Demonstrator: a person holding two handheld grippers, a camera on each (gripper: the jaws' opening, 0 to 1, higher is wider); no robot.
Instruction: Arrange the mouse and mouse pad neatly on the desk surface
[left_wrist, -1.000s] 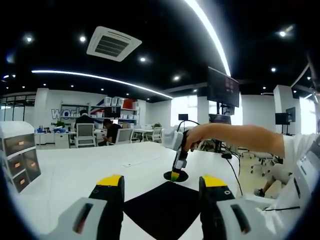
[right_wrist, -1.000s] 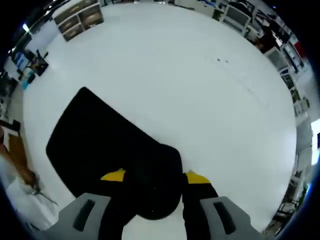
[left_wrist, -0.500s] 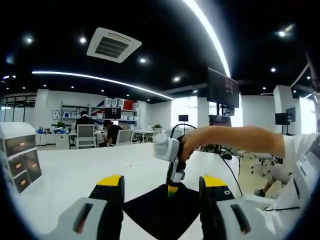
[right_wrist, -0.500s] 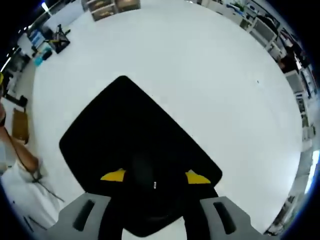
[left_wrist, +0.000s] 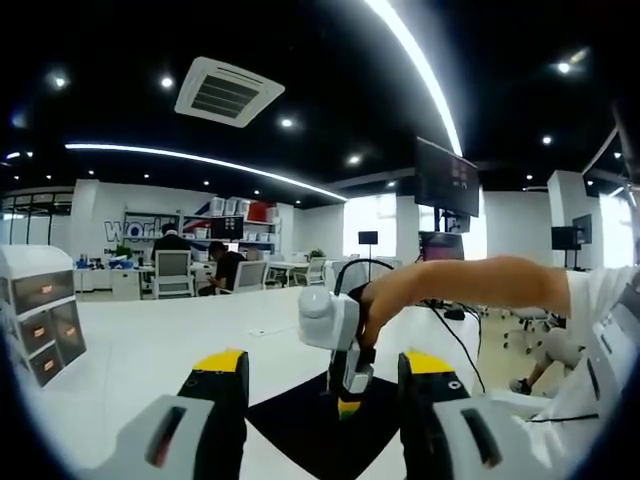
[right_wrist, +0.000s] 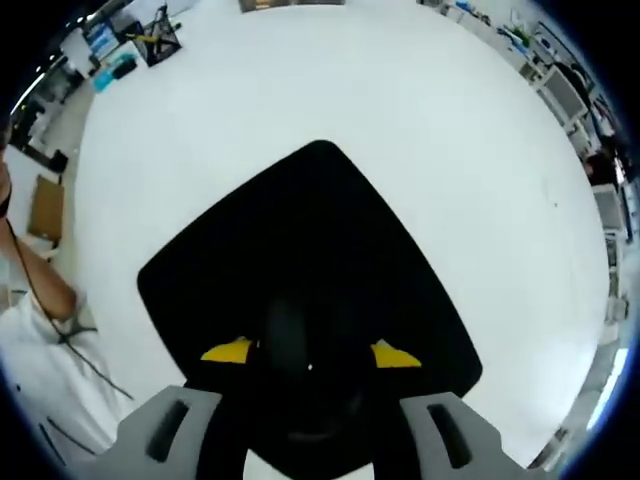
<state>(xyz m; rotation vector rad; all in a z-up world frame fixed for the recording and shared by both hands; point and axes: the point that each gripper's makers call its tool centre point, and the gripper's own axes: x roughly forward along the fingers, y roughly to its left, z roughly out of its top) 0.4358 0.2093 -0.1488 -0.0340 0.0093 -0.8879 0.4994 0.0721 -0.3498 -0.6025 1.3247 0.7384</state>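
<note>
A black mouse pad (right_wrist: 320, 260) lies on the white desk (right_wrist: 450, 120), one corner pointing away from me. It also shows low between my left jaws as the dark mouse pad (left_wrist: 300, 425). The black mouse (right_wrist: 296, 338) is hard to tell from the pad beneath it. It sits between the yellow-tipped jaws of my right gripper (right_wrist: 312, 352), which is shut on it over the pad's near part. A person's hand holds that right gripper (left_wrist: 346, 404) pointing down at the pad. My left gripper (left_wrist: 324, 362) is open with nothing in it, level above the desk.
A small drawer unit (left_wrist: 35, 320) stands at the desk's left edge and a sheet of paper (left_wrist: 268, 327) lies farther back. A cable (left_wrist: 462, 345) trails from the person's arm. People sit at far desks (left_wrist: 190, 265). Small items (right_wrist: 125, 55) sit at the desk's far corner.
The right gripper has carried the mouse from the pad's far edge onto the pad, nearer to the left gripper. The left gripper has stayed still and open.
</note>
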